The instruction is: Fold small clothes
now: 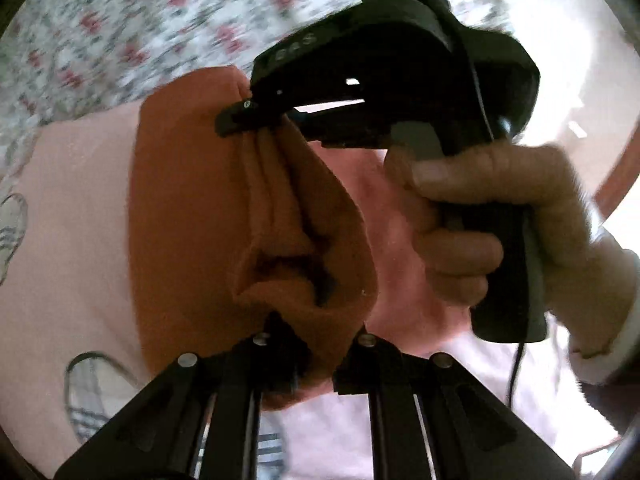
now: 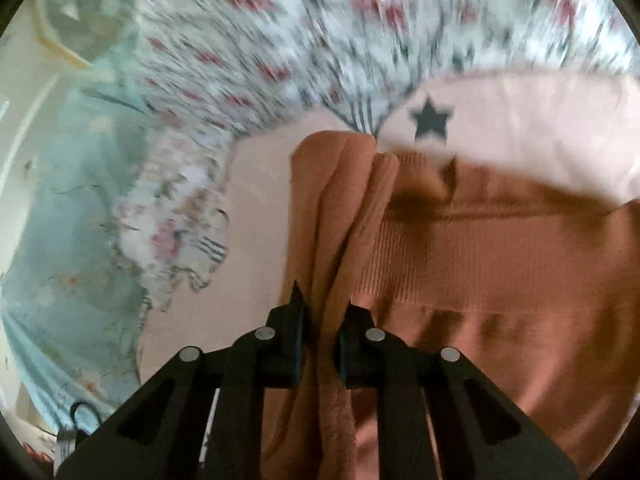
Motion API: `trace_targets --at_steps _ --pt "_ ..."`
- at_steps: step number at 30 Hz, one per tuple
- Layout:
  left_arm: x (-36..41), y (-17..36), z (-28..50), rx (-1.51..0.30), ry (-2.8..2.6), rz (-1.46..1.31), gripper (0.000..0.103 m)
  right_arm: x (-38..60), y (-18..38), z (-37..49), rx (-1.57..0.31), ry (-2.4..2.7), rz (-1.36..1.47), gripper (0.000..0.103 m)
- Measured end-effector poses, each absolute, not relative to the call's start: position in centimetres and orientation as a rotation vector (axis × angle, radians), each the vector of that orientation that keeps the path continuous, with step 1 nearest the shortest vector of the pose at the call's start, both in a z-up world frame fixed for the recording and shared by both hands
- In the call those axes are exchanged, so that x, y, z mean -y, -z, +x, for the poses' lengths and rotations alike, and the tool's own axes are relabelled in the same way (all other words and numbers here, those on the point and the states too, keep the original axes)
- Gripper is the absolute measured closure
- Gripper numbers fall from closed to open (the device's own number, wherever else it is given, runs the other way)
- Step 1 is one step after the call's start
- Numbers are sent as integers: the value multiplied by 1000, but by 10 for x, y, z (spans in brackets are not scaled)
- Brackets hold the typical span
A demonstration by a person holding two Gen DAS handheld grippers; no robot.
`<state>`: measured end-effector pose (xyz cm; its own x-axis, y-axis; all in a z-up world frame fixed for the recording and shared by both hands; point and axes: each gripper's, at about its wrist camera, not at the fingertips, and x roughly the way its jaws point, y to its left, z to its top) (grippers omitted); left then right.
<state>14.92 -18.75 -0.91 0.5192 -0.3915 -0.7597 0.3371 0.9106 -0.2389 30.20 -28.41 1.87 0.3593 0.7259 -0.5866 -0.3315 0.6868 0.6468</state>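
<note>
A small rust-orange knit garment [image 1: 224, 216] hangs stretched between both grippers above a pale pink garment [image 1: 72, 208]. My left gripper [image 1: 316, 356] is shut on its near edge. My right gripper [image 1: 256, 120] shows in the left wrist view, shut on the far edge of the orange cloth, held by a hand [image 1: 500, 216]. In the right wrist view my right gripper [image 2: 322, 328] pinches a bunched fold of the orange garment [image 2: 500, 264], whose ribbed band runs to the right. The pink garment [image 2: 520, 120] behind it bears a dark star print [image 2: 431, 120].
A floral bedsheet [image 1: 132, 28] covers the surface under the clothes and also shows in the right wrist view [image 2: 320, 40]. A light blue cloth [image 2: 68, 240] lies at the left. Pale floor [image 1: 580, 80] lies beyond the bed at the right.
</note>
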Motion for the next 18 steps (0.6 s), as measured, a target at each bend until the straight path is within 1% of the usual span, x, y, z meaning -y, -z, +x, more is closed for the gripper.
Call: trace_targets --at_steps 4,10,14,18 --pt "231 7 152 -924 577 -75 94 340 -26 292 -953 -665 455 89" --pt "286 50 166 -1019 664 -45 94 404 26 296 -1037 -526 474 89" --pt "295 62 170 -1045 670 -34 94 423 50 297 -1053 -515 526 89" --pt "297 59 166 -1033 680 -43 93 424 46 295 -1015 -531 531 89"
